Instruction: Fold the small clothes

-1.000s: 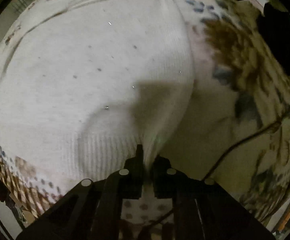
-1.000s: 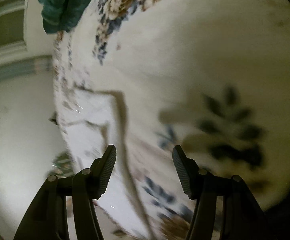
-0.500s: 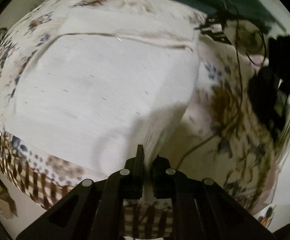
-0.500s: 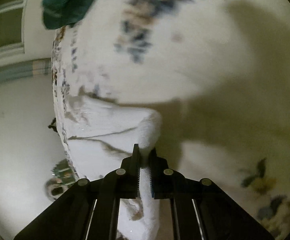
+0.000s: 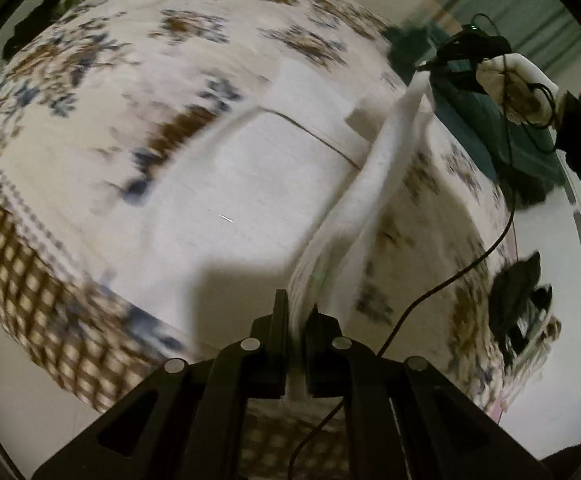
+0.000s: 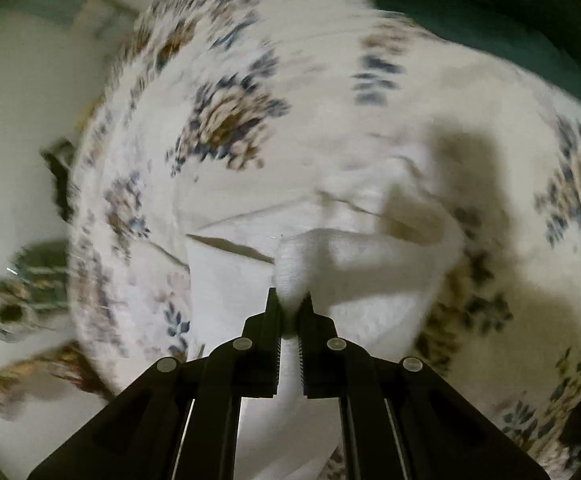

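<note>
A white knit garment (image 5: pixel 258 184) lies on a floral bedspread (image 5: pixel 90 92). My left gripper (image 5: pixel 297 312) is shut on its near edge and holds that edge lifted above the bed. The raised edge runs as a taut strip (image 5: pixel 386 168) up to my right gripper (image 5: pixel 430 70), held by a white-gloved hand (image 5: pixel 514 88) at the upper right. In the right wrist view my right gripper (image 6: pixel 289 300) is shut on a bunched white edge of the garment (image 6: pixel 370 280), with the rest of it spread below on the bedspread (image 6: pixel 330 100).
A dark green cloth (image 5: pixel 490 120) lies at the bed's far right, also in the right wrist view (image 6: pixel 490 12). A black cable (image 5: pixel 450 280) hangs across the bed. A dark object (image 5: pixel 518 300) sits at the bed's right edge. The checked border (image 5: pixel 22 272) marks the bed's left edge.
The right gripper went from open above the bed to shut on the garment's edge. Both grippers have risen, lifting one side of the garment off the bedspread into a taut strip.
</note>
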The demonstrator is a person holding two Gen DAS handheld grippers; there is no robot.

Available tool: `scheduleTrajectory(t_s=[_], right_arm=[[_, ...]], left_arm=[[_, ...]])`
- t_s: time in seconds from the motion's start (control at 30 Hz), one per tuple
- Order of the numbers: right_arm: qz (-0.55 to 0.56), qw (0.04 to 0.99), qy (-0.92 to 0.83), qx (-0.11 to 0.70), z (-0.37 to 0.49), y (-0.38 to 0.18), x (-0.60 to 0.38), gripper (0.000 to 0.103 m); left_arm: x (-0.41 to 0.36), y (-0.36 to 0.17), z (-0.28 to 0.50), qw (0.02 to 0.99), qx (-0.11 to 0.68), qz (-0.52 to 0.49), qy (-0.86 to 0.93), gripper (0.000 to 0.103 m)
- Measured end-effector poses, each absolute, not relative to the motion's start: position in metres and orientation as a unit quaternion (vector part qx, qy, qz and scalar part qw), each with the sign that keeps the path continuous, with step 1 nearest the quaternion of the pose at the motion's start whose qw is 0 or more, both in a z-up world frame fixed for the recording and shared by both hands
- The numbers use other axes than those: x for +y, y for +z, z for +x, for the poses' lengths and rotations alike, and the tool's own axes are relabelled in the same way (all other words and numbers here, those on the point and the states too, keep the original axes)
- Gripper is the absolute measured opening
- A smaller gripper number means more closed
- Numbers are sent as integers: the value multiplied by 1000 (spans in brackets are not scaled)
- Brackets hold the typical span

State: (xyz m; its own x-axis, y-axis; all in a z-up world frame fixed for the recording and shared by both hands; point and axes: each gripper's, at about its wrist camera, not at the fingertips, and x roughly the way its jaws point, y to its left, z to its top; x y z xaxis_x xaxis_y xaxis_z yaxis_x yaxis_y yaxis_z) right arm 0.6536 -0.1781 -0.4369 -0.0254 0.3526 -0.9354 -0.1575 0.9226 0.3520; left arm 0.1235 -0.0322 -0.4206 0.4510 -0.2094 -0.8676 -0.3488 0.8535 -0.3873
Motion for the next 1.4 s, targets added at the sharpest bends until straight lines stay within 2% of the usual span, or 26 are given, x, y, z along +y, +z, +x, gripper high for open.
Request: scheduleTrajectory(t_s=[0.23, 0.4, 0.43, 0.47, 0.5, 0.53, 0.57, 0.6, 0.63, 0.67, 0.83, 0.93, 1.03, 1.07, 1.1, 1.13, 1.4], right_arm=[[-12, 683, 135, 718, 660, -498, -18, 7], [-40, 662, 116, 739, 662, -556, 30, 8], [-42, 655, 115, 745, 661, -564, 32, 13], [-35, 648, 116, 752, 657, -568, 30, 17], [-26, 643, 119, 756, 654, -568, 26, 33], [-10, 637, 128, 760, 646, -565, 20, 52], [4, 634, 137, 761, 638, -560, 12, 60], [21, 634, 146, 760, 625, -552, -1, 64], [36, 632, 155, 758, 610, -544, -14, 64], [49, 629, 163, 759, 593, -536, -29, 64], [88, 615, 153, 769, 461, -524, -124, 64], [129, 575, 111, 800, 368, -555, -178, 64], [240, 513, 84, 820, 281, -600, -216, 64], [265, 503, 82, 819, 264, -610, -220, 62], [297, 502, 87, 808, 247, -618, -224, 39], [307, 510, 85, 799, 231, -622, -226, 6], [299, 572, 50, 763, 180, -598, -255, 3]], left_arm=[[73, -470, 127, 787, 523, -322, 65, 4], [109, -531, 133, 745, 554, -367, 55, 5], [114, -542, 134, 732, 564, -379, 47, 9], [120, -550, 132, 719, 571, -394, 42, 9], [126, -554, 130, 709, 576, -404, 40, 9], [130, -555, 126, 707, 577, -407, 39, 17], [135, -553, 122, 705, 581, -405, 43, 25], [139, -552, 118, 702, 583, -406, 44, 41], [145, -551, 113, 700, 580, -413, 39, 55], [151, -550, 108, 700, 577, -419, 39, 59], [162, -547, 112, 707, 586, -393, 36, 60], [156, -546, 125, 713, 592, -374, 37, 60], [149, -546, 138, 720, 595, -355, 42, 60], [146, -546, 141, 721, 599, -345, 41, 60], [141, -545, 146, 723, 603, -334, 37, 60], [140, -545, 148, 725, 606, -324, 34, 60], [108, -539, 175, 737, 635, -233, -7, 60]])
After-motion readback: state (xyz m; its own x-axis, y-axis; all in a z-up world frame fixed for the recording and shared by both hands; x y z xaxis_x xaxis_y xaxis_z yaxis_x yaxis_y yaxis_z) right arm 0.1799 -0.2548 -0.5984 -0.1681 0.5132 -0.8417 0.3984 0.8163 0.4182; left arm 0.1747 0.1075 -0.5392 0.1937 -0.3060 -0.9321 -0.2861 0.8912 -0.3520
